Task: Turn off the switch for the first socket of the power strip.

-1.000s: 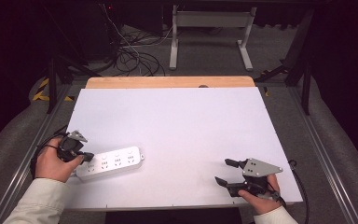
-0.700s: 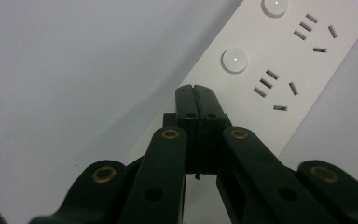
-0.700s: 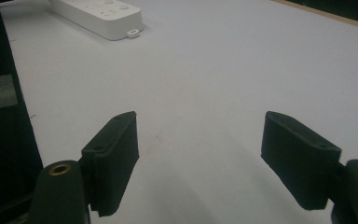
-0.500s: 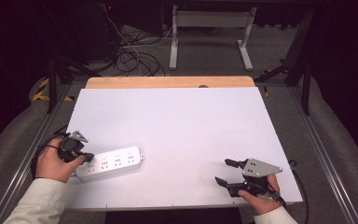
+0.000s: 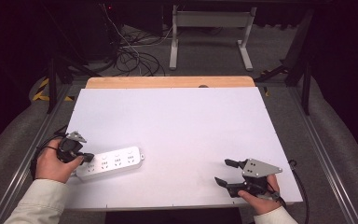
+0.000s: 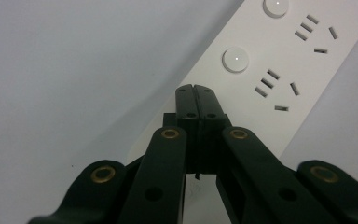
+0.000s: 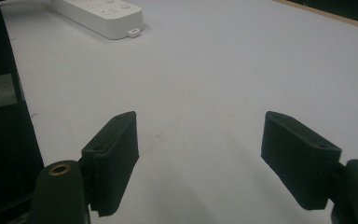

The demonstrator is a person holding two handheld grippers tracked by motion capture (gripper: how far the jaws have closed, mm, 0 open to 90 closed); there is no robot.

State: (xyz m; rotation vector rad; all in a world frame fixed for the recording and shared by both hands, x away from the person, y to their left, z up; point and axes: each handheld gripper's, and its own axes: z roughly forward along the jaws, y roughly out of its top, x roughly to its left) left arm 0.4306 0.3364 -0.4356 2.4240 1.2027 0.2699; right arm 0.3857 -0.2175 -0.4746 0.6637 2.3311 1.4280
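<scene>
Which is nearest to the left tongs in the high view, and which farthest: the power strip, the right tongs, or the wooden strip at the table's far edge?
1. Power strip: right at the shut left tongs, on the table's near left.
2. Right tongs: across the table, near right.
3. Wooden strip: along the far edge, clearly farthest.

A large white sheet [image 5: 182,140] covers most of the table. At 12 o'clock of the sheet, a strip of bare wooden table edge [image 5: 168,82] stays uncovered, with a small dark spot [image 5: 203,86] on it. Beyond it, at 12 o'clock, a grey metal stand [image 5: 209,32] with 2 legs is on the floor. At 11 o'clock, a bundle of cables [image 5: 135,51] lies on the floor. At 9 o'clock, near the table corner, there is yellow-black tape [image 5: 42,88].
</scene>
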